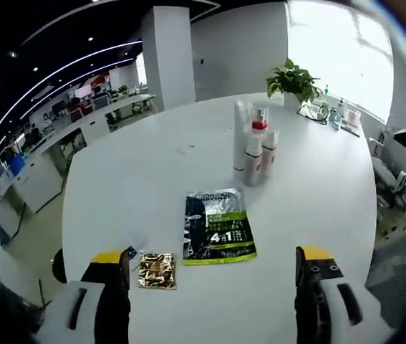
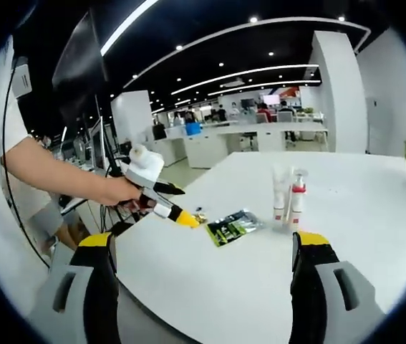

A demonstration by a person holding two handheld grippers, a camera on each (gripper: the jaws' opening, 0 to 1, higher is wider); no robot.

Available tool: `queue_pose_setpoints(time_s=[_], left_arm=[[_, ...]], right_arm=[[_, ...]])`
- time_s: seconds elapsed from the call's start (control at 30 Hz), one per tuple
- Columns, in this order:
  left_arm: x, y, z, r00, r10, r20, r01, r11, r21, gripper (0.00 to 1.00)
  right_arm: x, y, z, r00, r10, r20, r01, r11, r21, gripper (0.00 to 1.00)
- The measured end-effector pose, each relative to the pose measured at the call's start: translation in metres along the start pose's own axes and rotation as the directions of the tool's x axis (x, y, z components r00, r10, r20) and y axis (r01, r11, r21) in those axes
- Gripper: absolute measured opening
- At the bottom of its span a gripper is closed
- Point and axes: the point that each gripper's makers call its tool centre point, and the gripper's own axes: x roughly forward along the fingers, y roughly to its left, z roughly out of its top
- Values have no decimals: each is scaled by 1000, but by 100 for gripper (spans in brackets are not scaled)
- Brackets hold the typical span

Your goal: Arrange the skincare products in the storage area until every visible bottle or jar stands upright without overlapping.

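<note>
Both grippers hang open above the table, nothing between the jaws. The left gripper (image 2: 161,203) sits in the person's hand (image 2: 117,191), forearm bare.

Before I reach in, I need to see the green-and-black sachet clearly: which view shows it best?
The left gripper view: the green-and-black sachet lies flat, close and nearly face-on, with its print showing. In the right gripper view it is small, distant and foreshortened.
</note>
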Motion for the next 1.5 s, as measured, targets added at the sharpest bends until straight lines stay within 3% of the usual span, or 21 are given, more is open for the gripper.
queue_pose_setpoints(time_s=[0.23,0.53,0.87,1.17,1.37,1.4,1.5], left_arm=[[26,2,-3,999,-22,-30,21,999,-39,100],[69,-11,2,996,-61,-58,58,996,-67,100],[103,-19,3,992,-72,-101,69,997,-34,100],[135,-22,-7,984,-71,-166,70,997,-17,100],[148,-22,-14,978,-64,-200,66,998,2,99],[150,-20,-11,981,-55,-186,62,998,29,99],[150,-22,-8,981,-62,-186,65,998,10,99]], right_arm=[[1,-3,-8,999,-3,-34,3,1000,10,99],[2,-9,-17,997,-2,-78,3,1000,18,99],[3,-18,-22,994,-15,-105,18,999,32,99],[2,-22,-37,989,-25,-143,34,997,64,99],[2,-27,-39,988,-34,-153,45,996,71,99],[2,-28,-39,987,-35,-154,46,996,71,99],[3,-30,-41,986,-35,-161,47,996,72,98]])
